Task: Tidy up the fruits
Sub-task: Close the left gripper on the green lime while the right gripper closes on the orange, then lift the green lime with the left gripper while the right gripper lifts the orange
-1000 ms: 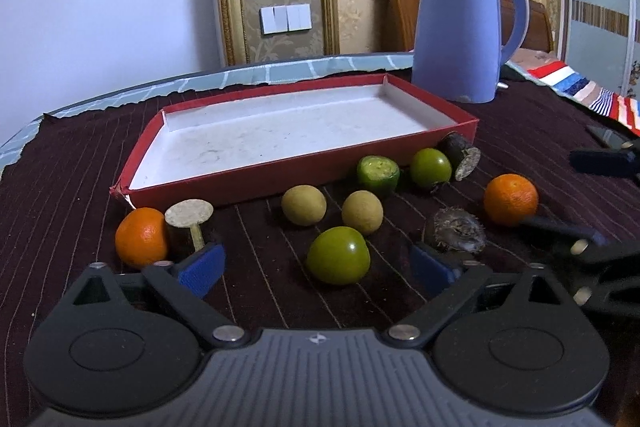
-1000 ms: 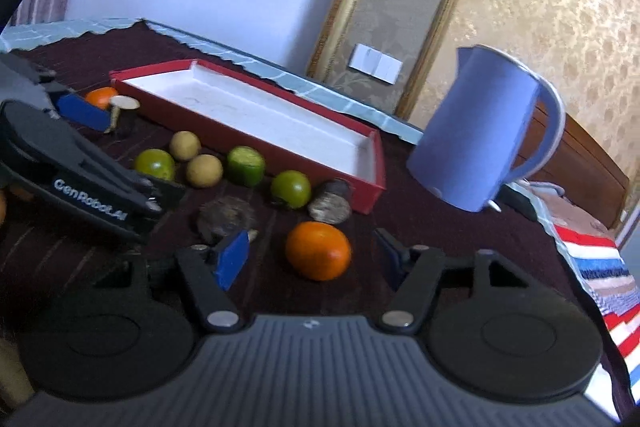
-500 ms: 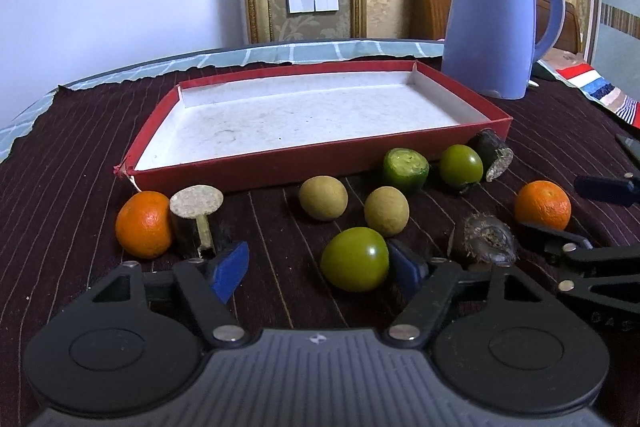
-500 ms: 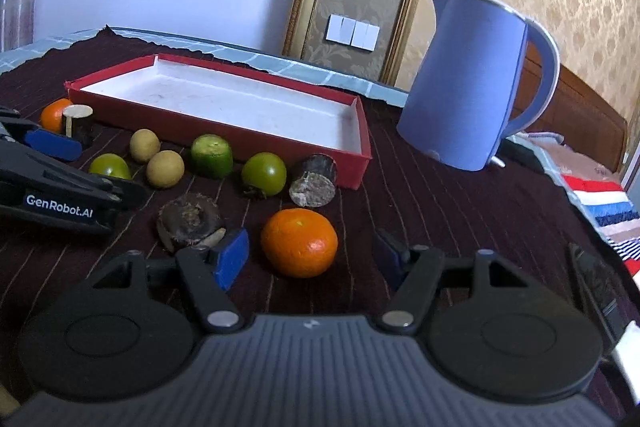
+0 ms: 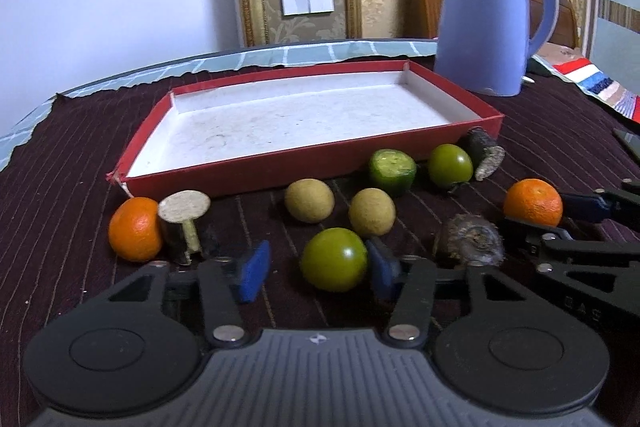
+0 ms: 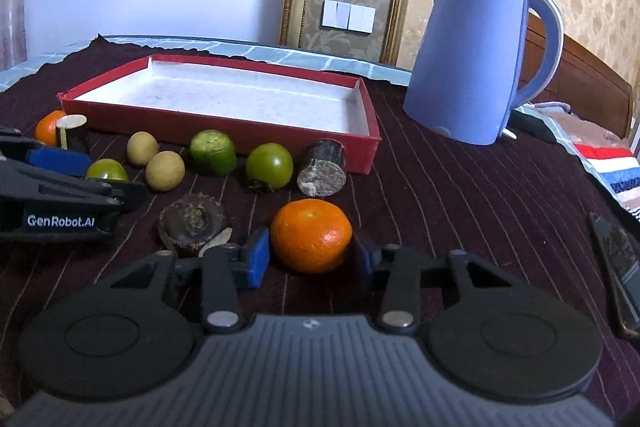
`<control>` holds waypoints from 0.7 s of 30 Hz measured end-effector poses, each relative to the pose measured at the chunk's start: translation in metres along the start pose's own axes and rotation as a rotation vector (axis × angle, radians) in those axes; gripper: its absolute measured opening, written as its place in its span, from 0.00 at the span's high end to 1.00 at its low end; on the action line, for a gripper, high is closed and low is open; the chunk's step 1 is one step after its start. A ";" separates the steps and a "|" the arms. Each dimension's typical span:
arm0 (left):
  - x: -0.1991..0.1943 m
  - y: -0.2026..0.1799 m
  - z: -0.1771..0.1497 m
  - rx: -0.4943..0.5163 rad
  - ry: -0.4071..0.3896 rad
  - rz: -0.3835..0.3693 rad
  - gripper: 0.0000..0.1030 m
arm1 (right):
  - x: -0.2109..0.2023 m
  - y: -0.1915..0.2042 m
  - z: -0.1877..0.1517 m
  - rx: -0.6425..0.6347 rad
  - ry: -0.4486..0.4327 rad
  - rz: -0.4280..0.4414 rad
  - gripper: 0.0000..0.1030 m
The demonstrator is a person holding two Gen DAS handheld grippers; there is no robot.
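Note:
A red tray [image 5: 256,174] with a white floor lies on the dark cloth, and shows in the right wrist view [image 6: 224,126]. Several fruits lie in front of it. My left gripper [image 5: 316,271] is open around a green fruit [image 5: 334,259]; the right pad is near it, the left pad apart. My right gripper [image 6: 310,259] is open around an orange [image 6: 311,235], pads close on both sides. A second orange [image 5: 135,228] sits at the left beside a cut stalk piece [image 5: 184,223]. Two tan round fruits [image 5: 309,200] [image 5: 372,211] lie mid-row.
A blue kettle [image 5: 490,19] stands behind the tray's right end. A cut green fruit [image 5: 392,167], another green fruit [image 5: 450,165], a dark stalk piece [image 5: 484,157] and a brown rough fruit [image 5: 470,239] lie nearby. A dark flat object [image 6: 616,263] lies at the right.
Both grippers have moved forward and lower. The left jaws have narrowed around the green fruit; the right jaws now flank the orange closely.

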State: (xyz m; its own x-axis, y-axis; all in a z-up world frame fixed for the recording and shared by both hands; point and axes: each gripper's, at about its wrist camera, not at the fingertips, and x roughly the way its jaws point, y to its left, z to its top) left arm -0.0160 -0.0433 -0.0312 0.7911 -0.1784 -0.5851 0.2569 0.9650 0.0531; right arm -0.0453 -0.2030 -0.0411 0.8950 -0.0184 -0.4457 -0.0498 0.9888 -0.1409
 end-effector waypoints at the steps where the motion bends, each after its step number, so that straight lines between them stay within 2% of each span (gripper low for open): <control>1: 0.000 -0.001 0.000 -0.005 0.004 -0.016 0.67 | 0.000 0.000 0.000 0.004 0.000 0.001 0.60; 12: -0.003 -0.004 0.001 -0.002 0.006 -0.016 0.68 | -0.004 -0.002 0.001 0.042 -0.010 -0.011 0.61; 21: -0.013 0.005 0.013 -0.029 -0.026 0.012 0.68 | -0.017 -0.001 0.012 0.048 -0.061 -0.022 0.61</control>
State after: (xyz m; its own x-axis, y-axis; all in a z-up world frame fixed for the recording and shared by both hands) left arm -0.0177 -0.0385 -0.0123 0.8084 -0.1714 -0.5632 0.2311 0.9723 0.0359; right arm -0.0549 -0.2020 -0.0227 0.9212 -0.0329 -0.3876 -0.0097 0.9942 -0.1073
